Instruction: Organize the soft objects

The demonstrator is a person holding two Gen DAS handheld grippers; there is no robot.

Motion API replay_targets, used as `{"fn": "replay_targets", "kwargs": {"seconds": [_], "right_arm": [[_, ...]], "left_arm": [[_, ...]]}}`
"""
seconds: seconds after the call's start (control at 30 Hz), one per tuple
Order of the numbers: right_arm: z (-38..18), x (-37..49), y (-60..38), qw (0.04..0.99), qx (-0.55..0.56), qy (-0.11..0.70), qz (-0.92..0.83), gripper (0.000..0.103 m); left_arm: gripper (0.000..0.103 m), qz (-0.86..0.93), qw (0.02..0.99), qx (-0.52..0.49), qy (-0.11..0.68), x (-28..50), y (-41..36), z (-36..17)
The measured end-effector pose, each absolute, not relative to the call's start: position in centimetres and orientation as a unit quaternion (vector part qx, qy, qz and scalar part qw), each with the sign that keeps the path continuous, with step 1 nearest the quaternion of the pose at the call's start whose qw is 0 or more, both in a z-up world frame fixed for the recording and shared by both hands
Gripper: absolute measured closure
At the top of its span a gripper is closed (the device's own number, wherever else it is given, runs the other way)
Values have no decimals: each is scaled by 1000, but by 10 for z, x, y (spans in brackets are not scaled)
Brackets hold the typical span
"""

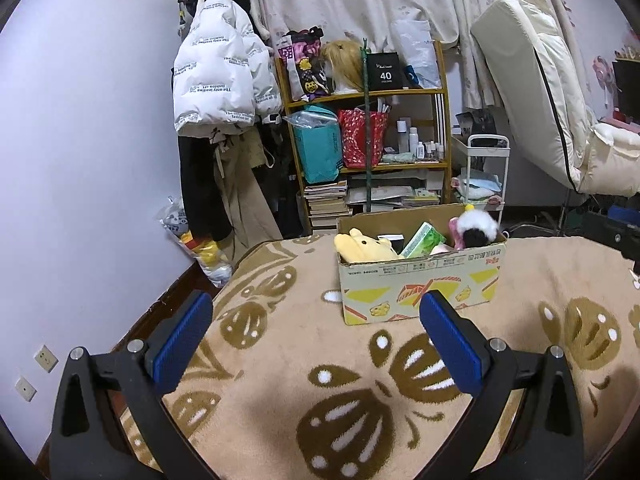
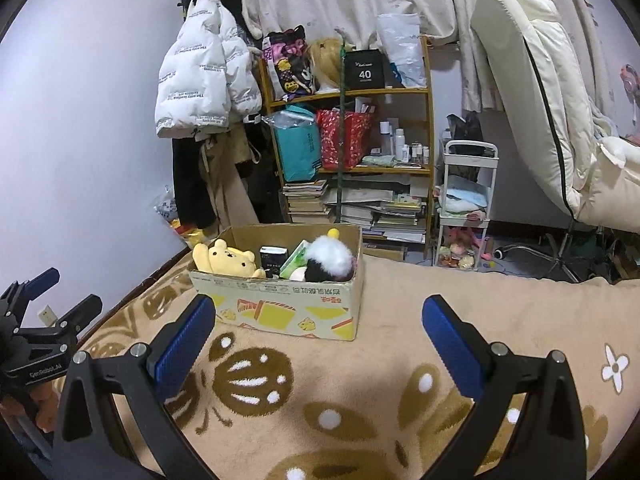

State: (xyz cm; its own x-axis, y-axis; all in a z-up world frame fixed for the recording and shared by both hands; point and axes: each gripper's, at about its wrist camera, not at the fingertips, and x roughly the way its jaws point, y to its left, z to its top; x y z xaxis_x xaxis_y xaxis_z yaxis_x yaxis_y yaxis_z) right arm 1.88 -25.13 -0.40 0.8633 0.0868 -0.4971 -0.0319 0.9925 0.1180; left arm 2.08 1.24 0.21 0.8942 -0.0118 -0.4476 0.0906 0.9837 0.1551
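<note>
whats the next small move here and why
Probably ease the right tool forward toward the cardboard box. Both tools are open and hold nothing, and the yellow bear plush and the black-and-white plush sit inside the box, out of reach.

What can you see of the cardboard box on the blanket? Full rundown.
The cardboard box is open-topped, brown corrugated board, its front printed with yellow and red graphics and text that looks upside down. It sits upright on the beige patterned blanket. Inside: a yellow plush bear, a black-and-white plush, a green pack. Neither set of tongs touches it.
</note>
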Motion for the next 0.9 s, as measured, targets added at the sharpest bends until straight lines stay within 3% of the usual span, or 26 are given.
{"fn": "replay_targets", "kwargs": {"seconds": [0.9], "right_arm": [[-10,21,-246,961,39,270,36,0]], "left_arm": [[1,-29,968,82,234,22,8,-3]]}}
